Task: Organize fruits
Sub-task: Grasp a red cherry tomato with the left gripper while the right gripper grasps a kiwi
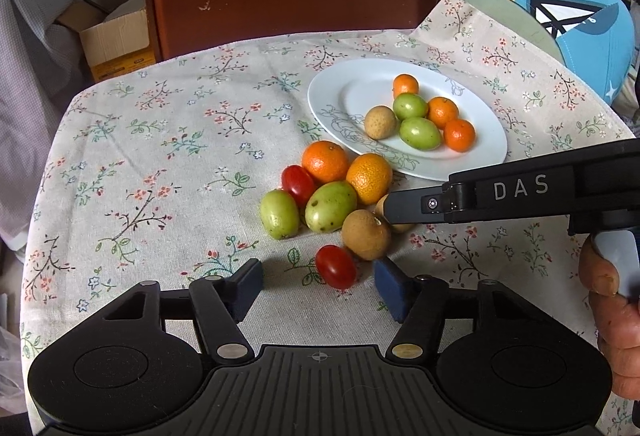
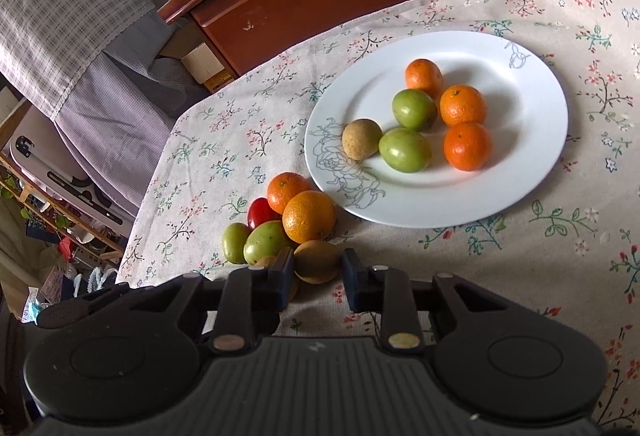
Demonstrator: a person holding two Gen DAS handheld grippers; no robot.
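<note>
Right gripper (image 2: 314,276) being held part open, nothing gripped, longan (image 2: 317,260) lying between fingertips, straight ahead, near plate (image 2: 532,171) at cloth centre. Left gripper (image 1: 319,286) being held wide open, empty, tomato (image 1: 336,266) just ahead.

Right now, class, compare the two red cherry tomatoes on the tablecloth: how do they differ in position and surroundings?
The nearer cherry tomato lies alone on the tablecloth, between the open fingers of the left gripper. The farther cherry tomato is wedged into the fruit pile, against an orange and a green fruit. The nearer one shows whole; the farther one is partly hidden. Both are red, glossy, oval, and off the plate.
</note>
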